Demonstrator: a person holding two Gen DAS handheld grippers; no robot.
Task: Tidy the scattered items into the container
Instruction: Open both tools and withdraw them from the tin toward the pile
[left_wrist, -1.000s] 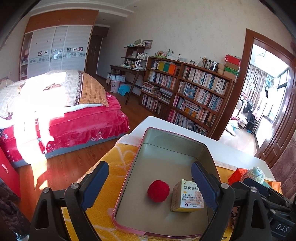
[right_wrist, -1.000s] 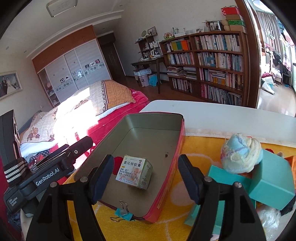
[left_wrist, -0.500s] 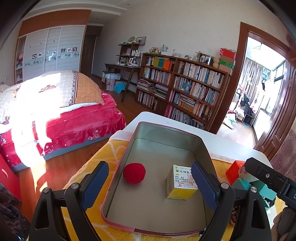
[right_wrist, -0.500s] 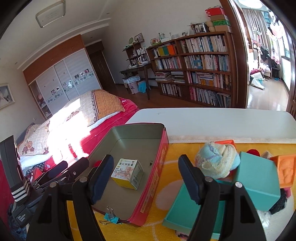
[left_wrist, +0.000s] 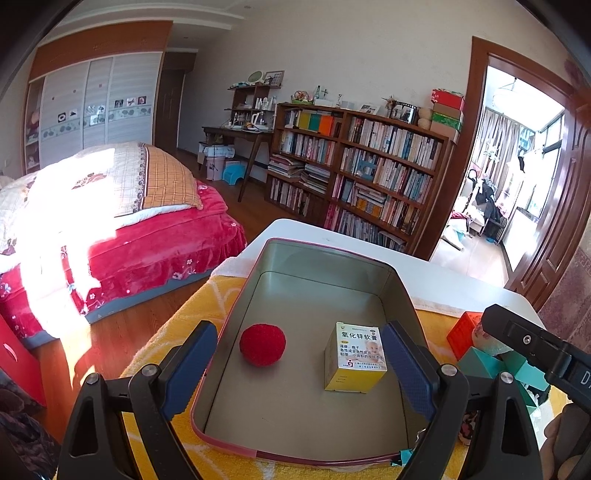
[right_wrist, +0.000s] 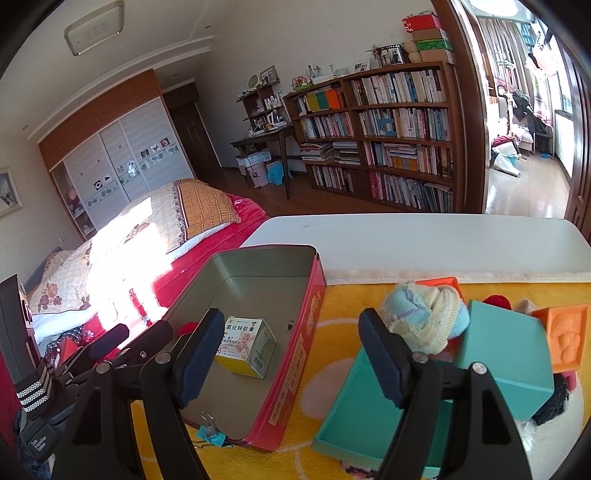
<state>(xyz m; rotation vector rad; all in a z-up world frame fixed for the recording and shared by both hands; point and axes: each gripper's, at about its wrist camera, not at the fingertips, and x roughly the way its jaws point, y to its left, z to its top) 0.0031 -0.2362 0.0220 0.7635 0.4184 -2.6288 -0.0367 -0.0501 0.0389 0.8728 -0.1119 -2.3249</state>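
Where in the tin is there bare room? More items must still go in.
The tin is bare across its far half, beyond the red ball and small box, and between them. The pile around the teal box is crowded.

Tin (right_wrist: 295, 354): red outside, grey-green inside. Ball (left_wrist: 262, 345): red. Box (left_wrist: 355, 356): yellow, white top with print. Cloth (right_wrist: 332, 332): yellow, white curved lines. Sock (right_wrist: 428, 321): pale blue and cream. Tray (right_wrist: 369, 413): teal. Block (right_wrist: 565, 338): orange. Clip (right_wrist: 210, 435): teal. Table (right_wrist: 424, 240): white.
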